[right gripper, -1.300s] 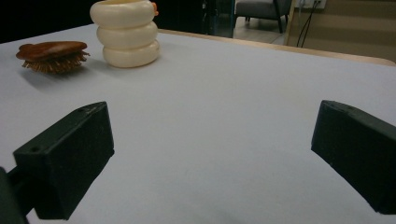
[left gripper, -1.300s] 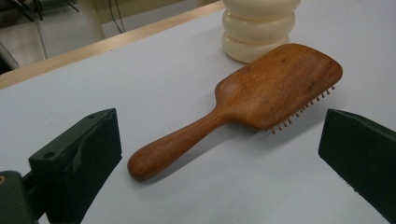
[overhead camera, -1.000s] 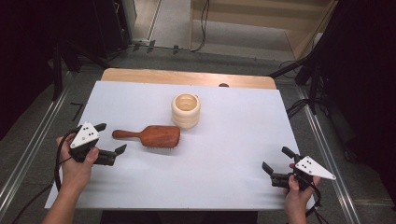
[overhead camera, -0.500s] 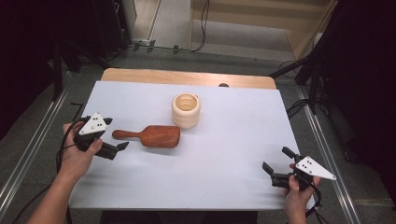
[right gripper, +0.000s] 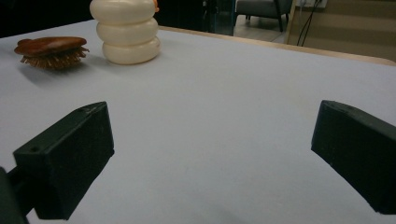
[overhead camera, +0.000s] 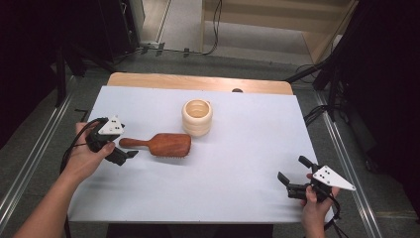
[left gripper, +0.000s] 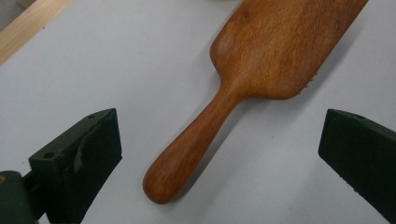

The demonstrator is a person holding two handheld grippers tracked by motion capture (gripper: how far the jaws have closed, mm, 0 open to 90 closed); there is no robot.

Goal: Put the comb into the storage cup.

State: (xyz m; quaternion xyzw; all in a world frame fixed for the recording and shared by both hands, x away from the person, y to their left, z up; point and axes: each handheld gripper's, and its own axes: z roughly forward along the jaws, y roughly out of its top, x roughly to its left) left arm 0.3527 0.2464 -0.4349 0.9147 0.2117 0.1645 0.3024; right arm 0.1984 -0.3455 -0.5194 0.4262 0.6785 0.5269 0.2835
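From above, your left gripper [overhead camera: 130, 155] sits spread just off the hairbrush [overhead camera: 159, 144] handle left of centre, your own camera shows that handle between wide jaws, and your right gripper [overhead camera: 292, 174] waits spread near-right.

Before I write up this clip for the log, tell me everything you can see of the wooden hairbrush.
The hairbrush looks like reddish-brown polished wood, with a broad paddle head and a slim rounded handle. It lies flat on the white table, bristles down; short tan bristles show under the head in the right gripper view. The handle points toward the left gripper, whose open jaws flank the handle's end without touching it. A cream ribbed cup stands just behind the head.
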